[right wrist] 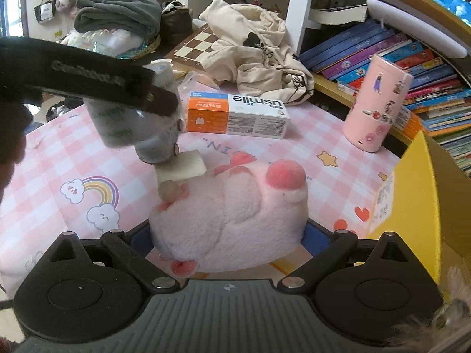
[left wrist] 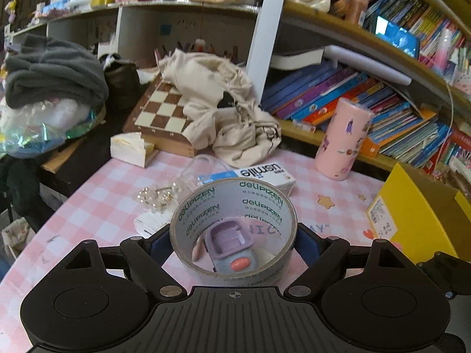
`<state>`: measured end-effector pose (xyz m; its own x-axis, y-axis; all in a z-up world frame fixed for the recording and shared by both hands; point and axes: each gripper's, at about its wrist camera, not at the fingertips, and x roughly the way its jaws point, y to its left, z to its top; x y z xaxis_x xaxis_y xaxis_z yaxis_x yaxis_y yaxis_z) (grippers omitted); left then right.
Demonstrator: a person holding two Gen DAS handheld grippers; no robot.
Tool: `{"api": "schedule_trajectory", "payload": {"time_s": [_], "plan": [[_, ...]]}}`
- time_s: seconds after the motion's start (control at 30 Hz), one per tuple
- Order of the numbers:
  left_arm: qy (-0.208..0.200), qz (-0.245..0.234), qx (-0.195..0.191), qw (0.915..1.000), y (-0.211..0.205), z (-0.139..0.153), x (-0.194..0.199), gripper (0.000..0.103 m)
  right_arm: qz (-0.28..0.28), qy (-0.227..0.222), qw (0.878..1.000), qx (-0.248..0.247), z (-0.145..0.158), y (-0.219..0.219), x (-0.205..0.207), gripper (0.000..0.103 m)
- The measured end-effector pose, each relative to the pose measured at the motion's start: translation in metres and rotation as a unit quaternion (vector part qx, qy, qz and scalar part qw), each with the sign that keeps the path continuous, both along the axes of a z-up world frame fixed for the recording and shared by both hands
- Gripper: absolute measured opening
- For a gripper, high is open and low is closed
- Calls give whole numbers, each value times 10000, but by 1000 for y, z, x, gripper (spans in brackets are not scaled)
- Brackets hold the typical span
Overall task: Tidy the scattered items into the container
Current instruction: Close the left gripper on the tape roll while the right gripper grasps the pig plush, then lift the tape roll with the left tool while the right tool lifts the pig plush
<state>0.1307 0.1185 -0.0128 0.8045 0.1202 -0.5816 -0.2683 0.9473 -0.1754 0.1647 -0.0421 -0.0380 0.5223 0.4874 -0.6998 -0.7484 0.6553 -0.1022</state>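
Note:
My left gripper (left wrist: 233, 235) is shut on a roll of clear tape (left wrist: 200, 220) printed "deliPIZEN" and holds it above the pink checked table (left wrist: 97, 194). A small purple toy (left wrist: 228, 248) shows through its ring. In the right wrist view the tape roll (right wrist: 117, 123) hangs at the left under the left gripper's body. My right gripper (right wrist: 228, 235) is shut on a pink plush pig (right wrist: 232, 217), low over the table (right wrist: 50, 158). The yellow container (left wrist: 412, 217) stands at the right; it also shows in the right wrist view (right wrist: 415, 194).
A usmile box (right wrist: 238, 114), a pink sticker-covered tumbler (right wrist: 376, 108), a pearl hair clip (left wrist: 156, 195), a white card (right wrist: 181, 166) and a round bead (right wrist: 169, 191) lie on the table. A chessboard (left wrist: 160, 111), cream cloth bag (left wrist: 232, 111) and bookshelves (left wrist: 368, 103) stand behind.

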Motion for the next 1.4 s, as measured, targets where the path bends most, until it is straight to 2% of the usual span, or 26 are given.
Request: {"api": "schedule_trajectory", "payload": {"time_s": [0.23, 0.73, 1.4], "plan": [[-111, -79, -3, 9999, -5, 9, -23, 86, -74, -30, 10000, 24, 7, -13, -18, 98], [-25, -291, -143, 9995, -10, 9, -71, 86, -233, -242, 9994, 103, 20, -28, -58, 98], [-292, -480, -325, 9979, -11, 23, -122, 86, -397, -524, 9977, 183, 38, -40, -109, 99]]}}
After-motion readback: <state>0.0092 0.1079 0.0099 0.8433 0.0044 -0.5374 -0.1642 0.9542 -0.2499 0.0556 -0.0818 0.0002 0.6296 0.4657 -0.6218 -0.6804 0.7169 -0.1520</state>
